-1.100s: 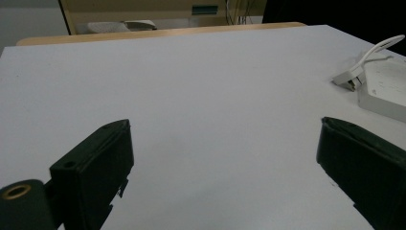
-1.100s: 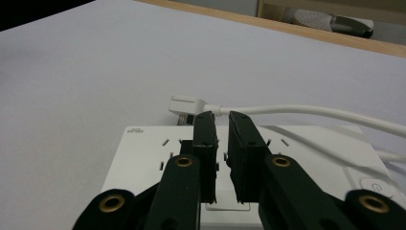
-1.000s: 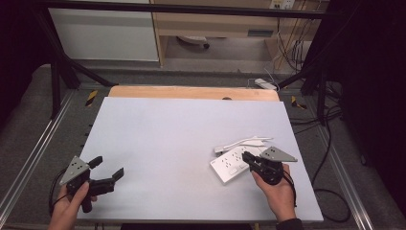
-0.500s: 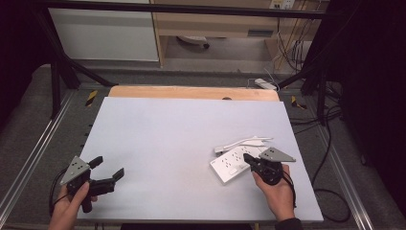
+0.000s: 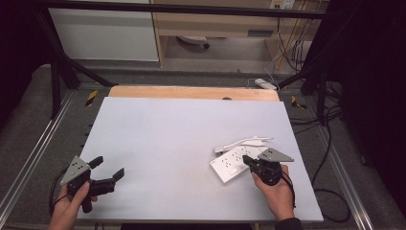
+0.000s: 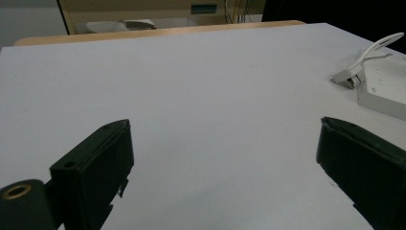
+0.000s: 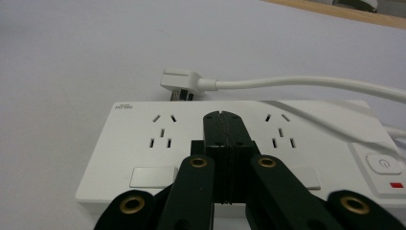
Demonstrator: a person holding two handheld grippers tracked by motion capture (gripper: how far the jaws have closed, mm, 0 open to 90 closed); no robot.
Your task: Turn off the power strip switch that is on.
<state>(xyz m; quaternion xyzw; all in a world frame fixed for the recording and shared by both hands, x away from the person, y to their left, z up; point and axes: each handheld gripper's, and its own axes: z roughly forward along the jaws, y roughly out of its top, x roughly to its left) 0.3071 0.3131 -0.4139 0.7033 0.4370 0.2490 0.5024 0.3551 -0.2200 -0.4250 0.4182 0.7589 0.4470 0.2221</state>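
Note:
A white power strip (image 5: 229, 165) lies flat on the table's right side, and its white cable and plug (image 5: 244, 143) rest just behind it. My right gripper (image 5: 247, 161) is shut with nothing between its jaws. In the right gripper view the closed tips (image 7: 223, 117) sit over the strip's (image 7: 143, 143) middle sockets, and I cannot tell whether they touch it. The plug (image 7: 179, 81) lies beyond the strip's far edge. My left gripper (image 5: 108, 167) is held open at the front left, with bare table between its jaws (image 6: 225, 143). The strip (image 6: 388, 91) is far off to its right.
The pale table top (image 5: 182, 129) has a wooden strip (image 5: 191, 92) along its far edge. Metal frame rails (image 5: 33, 153) run along both sides. Cables (image 5: 330, 191) trail on the floor to the right.

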